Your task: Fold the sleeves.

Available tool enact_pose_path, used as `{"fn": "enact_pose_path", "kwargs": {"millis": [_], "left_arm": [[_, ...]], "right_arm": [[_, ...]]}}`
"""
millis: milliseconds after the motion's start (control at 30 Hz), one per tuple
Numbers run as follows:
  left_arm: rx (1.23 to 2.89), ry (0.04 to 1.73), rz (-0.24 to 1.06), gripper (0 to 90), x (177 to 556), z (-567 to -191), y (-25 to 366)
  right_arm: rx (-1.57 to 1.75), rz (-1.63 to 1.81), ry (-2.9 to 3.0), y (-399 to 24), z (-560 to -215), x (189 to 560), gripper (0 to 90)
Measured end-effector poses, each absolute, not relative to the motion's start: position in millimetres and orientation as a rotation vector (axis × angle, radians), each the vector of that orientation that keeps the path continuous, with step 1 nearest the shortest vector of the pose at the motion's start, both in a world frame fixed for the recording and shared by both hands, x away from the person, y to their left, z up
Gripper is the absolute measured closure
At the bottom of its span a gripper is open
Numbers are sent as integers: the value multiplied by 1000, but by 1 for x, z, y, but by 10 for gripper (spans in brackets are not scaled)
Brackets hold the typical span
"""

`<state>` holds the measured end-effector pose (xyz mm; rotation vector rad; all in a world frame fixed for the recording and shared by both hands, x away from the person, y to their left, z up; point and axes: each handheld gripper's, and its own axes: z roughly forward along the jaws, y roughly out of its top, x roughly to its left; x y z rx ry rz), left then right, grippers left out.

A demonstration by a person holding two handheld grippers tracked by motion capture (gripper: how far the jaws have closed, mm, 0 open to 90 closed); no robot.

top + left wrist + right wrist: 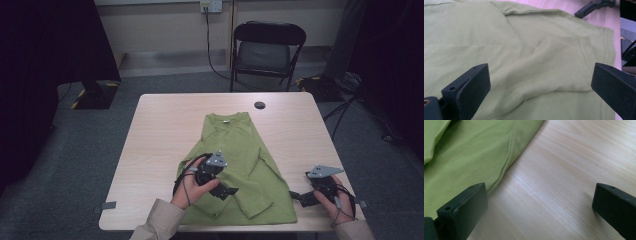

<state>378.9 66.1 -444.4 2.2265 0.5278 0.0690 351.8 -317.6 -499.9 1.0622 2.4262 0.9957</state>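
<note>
A green long-sleeved shirt point(240, 160) lies flat on the light wooden table point(165, 130), collar toward the far edge and both sleeves folded in over the body. My left gripper point(225, 191) hovers above the shirt's near left part, jaws wide open. In the left gripper view the gripper point(540, 75) frames wrinkled green shirt cloth point(524, 50), the hem at the right. My right gripper point(300, 197) rests low over bare wood just right of the shirt's near corner, open too. In the right gripper view the gripper point(540, 192) spans bare table point(564, 170) beside the shirt's edge point(474, 157).
A small black disc point(259, 105) sits on the table beyond the collar. A black folding chair point(267, 50) stands behind the table. A stand's legs point(345, 107) and cables lie on the floor at the right. Bare wood flanks the shirt on both sides.
</note>
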Motion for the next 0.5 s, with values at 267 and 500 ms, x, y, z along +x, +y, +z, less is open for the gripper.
{"fn": "enact_pose_path", "kwargs": {"millis": [267, 500], "left_arm": [[2212, 560, 79, 19, 379, -448, 83], [2206, 583, 101, 19, 378, -448, 95]], "right_arm": [[1062, 996, 2426, -318, -500, 352, 0], [1062, 996, 2426, -318, -500, 352, 0]]}}
